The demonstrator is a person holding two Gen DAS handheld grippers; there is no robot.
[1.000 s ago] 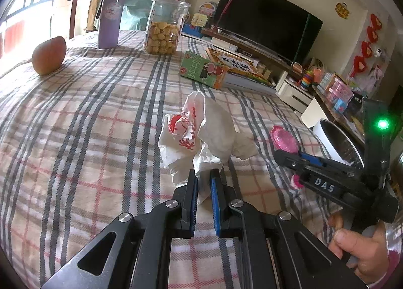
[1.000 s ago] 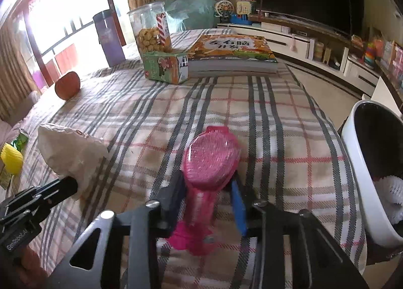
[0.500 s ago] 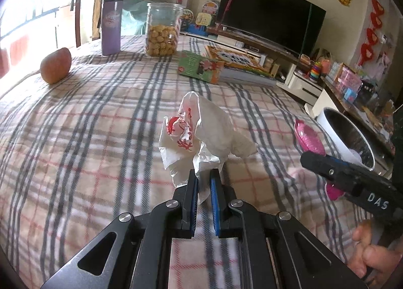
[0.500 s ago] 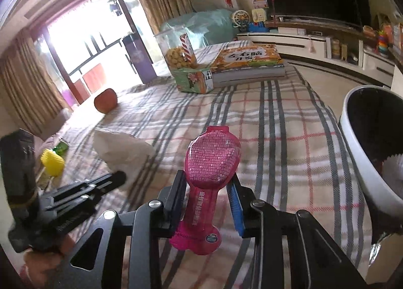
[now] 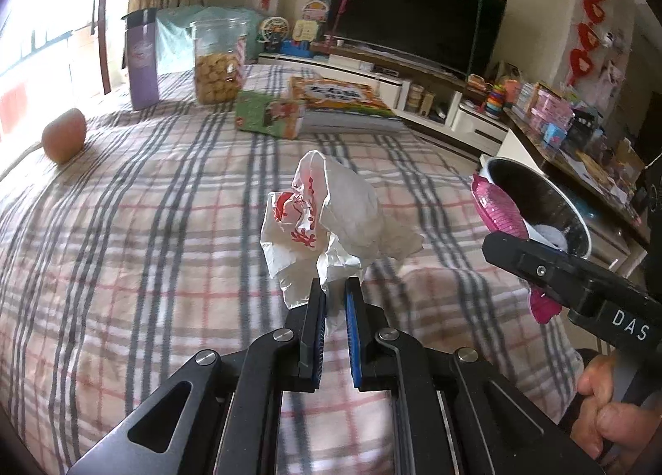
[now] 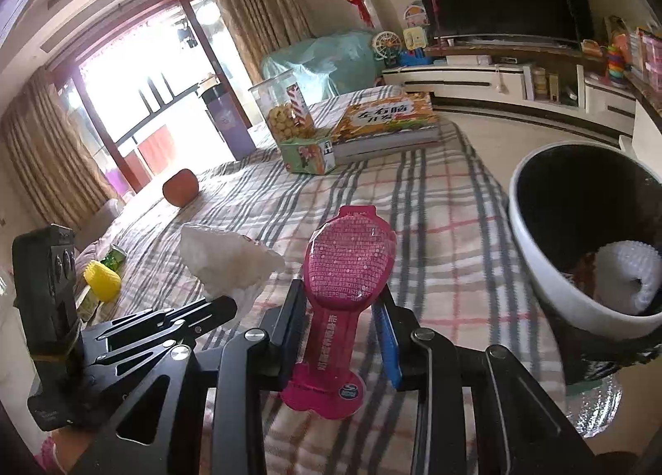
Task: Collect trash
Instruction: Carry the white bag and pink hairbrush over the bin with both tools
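Left claw (image 5: 334, 311) clamped on a crumpled white paper bag (image 5: 327, 218), held clear above the plaid-covered counter (image 5: 124, 235). Right claw (image 6: 341, 320) grips a pink plastic wrapper (image 6: 345, 268) by its narrow neck, near the white trash bin (image 6: 533, 264) off the counter edge. Risks: bag pinched only by a thin fold, could slip out; wrapper is slick, might twist loose or miss the bin rim.
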